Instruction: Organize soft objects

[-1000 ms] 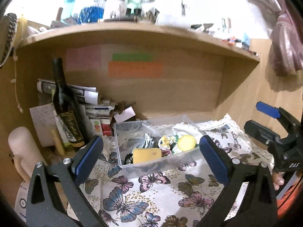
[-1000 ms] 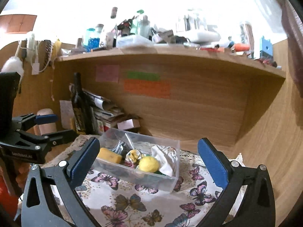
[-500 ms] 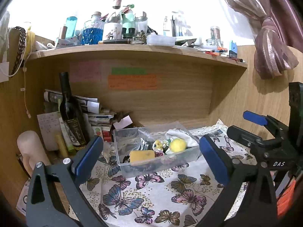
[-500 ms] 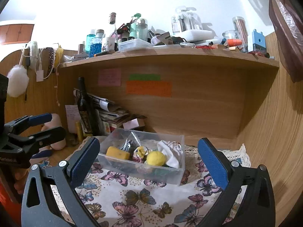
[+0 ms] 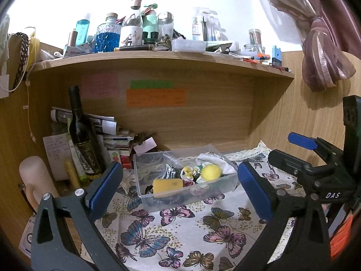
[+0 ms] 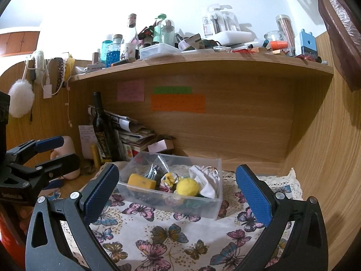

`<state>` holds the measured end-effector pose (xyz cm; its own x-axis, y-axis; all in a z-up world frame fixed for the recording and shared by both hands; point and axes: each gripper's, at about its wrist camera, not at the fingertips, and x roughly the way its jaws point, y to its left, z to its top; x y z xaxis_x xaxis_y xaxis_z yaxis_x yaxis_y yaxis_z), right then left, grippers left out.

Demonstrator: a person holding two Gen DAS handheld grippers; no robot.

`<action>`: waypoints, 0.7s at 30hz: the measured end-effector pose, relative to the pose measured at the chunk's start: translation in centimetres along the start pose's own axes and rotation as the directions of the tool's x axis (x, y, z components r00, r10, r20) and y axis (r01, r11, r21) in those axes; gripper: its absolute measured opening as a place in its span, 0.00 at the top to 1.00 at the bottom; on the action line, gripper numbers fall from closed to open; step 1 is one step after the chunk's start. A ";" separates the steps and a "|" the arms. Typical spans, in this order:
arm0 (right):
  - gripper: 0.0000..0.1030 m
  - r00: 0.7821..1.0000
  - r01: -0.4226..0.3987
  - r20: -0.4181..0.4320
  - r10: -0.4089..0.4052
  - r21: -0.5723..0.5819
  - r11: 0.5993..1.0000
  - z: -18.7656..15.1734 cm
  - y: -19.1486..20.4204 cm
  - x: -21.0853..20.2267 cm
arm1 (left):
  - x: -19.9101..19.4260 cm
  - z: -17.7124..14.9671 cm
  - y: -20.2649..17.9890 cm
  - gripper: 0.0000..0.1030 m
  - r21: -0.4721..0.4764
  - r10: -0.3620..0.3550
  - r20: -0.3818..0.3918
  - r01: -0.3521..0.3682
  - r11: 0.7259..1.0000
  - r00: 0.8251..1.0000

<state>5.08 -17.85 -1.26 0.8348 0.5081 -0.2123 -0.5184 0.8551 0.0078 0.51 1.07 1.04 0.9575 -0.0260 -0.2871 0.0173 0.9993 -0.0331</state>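
Observation:
A clear plastic box stands on the butterfly cloth. In it lie a yellow sponge, a yellow ball, a white cloth, a floral fabric piece and a foil packet. My left gripper is open and empty, in front of the box. My right gripper is open and empty too, also short of the box. Each shows in the other's view, the right and the left.
A dark wine bottle and a pile of papers stand at the back left. A pale mug is at the left. A cluttered shelf hangs overhead. A wooden wall closes the right side.
Both grippers have drawn back and up from the box, so it looks smaller and more of the shelf top shows. Both stay open and empty.

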 end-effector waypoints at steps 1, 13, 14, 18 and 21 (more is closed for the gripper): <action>0.00 1.000 0.000 0.000 0.000 0.001 1.000 0.0 0.0 0.0 | 0.0 0.0 0.0 0.00 -0.001 0.001 -0.001 -0.001 1.000 1.000; 0.00 1.000 -0.009 -0.006 0.009 0.010 1.000 -0.1 0.1 0.3 | 0.3 0.0 0.2 0.00 -0.009 0.006 -0.006 -0.006 1.000 1.000; 0.00 1.000 -0.008 -0.008 0.008 0.010 1.000 -0.1 0.1 0.4 | 0.3 0.0 0.2 0.00 -0.010 0.007 -0.005 -0.007 1.000 1.000; 0.00 1.000 -0.003 -0.013 0.003 0.016 1.000 -0.2 0.2 0.5 | 0.4 0.0 0.2 0.00 -0.011 -0.001 0.000 0.001 1.000 1.000; 0.00 1.000 -0.001 -0.014 0.001 0.019 1.000 -0.2 0.1 0.5 | 0.4 0.0 0.1 0.00 -0.008 -0.003 0.000 0.003 1.000 1.000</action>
<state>5.44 -17.51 -1.62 0.8315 0.5075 -0.2262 -0.5155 0.8565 0.0267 0.91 1.17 0.87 0.9574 -0.0288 -0.2872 0.0177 0.9990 -0.0413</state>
